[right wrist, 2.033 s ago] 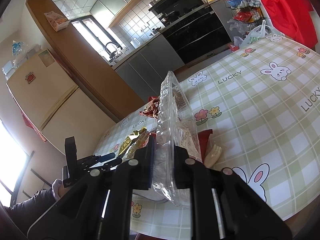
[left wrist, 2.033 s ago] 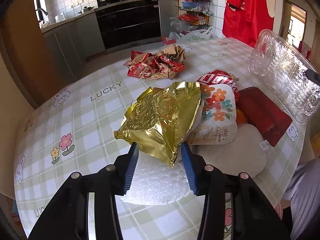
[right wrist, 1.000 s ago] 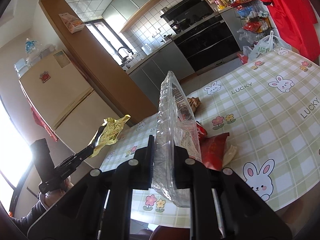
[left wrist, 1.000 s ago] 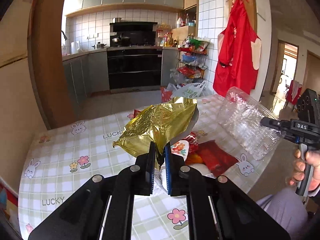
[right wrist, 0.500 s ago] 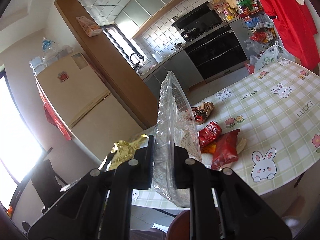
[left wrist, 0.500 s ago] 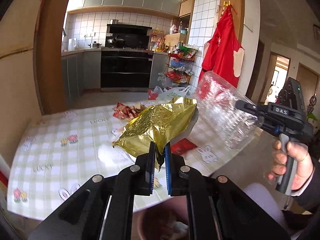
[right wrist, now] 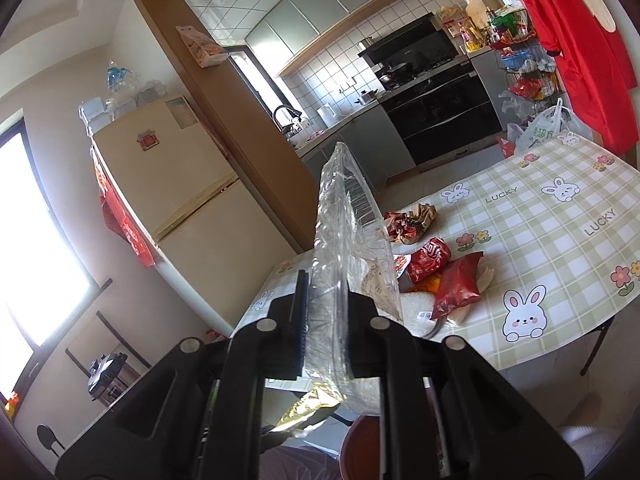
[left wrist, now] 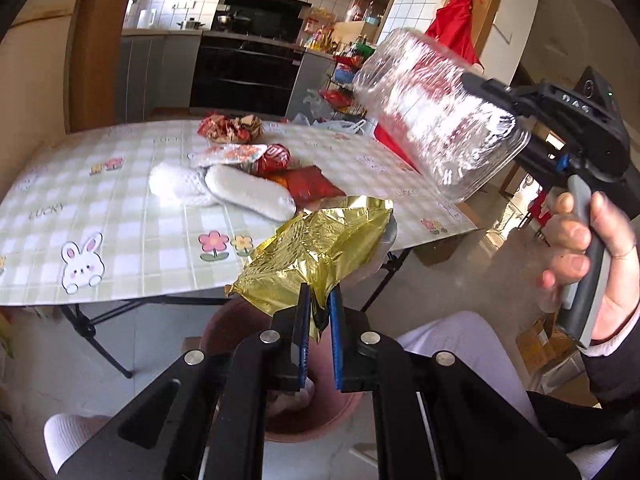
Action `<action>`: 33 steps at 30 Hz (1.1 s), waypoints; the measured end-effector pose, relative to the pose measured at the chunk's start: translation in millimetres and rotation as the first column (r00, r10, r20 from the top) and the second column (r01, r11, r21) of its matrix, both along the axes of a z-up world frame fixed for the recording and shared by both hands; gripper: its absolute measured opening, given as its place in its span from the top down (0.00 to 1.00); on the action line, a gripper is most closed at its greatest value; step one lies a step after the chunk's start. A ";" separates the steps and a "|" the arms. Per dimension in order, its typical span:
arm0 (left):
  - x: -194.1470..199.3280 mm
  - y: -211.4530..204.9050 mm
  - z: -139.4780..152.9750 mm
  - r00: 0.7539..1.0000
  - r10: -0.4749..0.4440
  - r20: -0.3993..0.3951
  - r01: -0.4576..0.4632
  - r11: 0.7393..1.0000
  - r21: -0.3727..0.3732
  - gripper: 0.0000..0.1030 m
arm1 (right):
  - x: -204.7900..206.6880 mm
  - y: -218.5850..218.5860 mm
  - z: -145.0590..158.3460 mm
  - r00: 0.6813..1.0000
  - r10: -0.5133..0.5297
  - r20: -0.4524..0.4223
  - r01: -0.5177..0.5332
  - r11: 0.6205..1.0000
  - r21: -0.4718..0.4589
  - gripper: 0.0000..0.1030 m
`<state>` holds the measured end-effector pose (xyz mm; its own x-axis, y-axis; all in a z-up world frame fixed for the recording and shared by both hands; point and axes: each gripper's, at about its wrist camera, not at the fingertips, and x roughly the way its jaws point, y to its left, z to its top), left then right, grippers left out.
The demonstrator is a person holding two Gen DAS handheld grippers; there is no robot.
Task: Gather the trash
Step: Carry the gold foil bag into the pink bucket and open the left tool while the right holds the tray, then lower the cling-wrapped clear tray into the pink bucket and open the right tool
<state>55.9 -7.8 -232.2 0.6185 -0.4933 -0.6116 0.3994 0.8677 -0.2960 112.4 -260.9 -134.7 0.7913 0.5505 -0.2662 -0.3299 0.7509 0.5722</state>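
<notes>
My left gripper is shut on a crumpled gold foil wrapper, held off the table's front edge above a reddish-brown bin on the floor. My right gripper is shut on a clear plastic tray, held on edge in the air; the tray also shows in the left wrist view, up and to the right of the wrapper. The gold wrapper and the bin's rim show low in the right wrist view.
The checked table holds red snack bags, white foam pads and a crumpled red-brown wrapper. Folding table legs stand by the bin. My knees flank the bin. Kitchen counters and a fridge stand behind.
Both grippers have pulled back from the table and dropped lower. The gold wrapper now hangs over the bin. The clear tray has moved closer to the wrapper.
</notes>
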 end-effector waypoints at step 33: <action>15.7 43.2 83.6 0.924 0.277 0.262 -0.299 0.953 0.047 0.06 | 2.9 8.7 -41.4 0.990 0.056 -0.125 -0.058 0.998 -0.011 0.84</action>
<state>71.6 35.4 -148.6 0.8640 -0.2245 -0.4507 0.1798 0.9736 -0.1404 115.3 -252.2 -176.1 0.7185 0.5894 -0.3692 -0.2991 0.7412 0.6010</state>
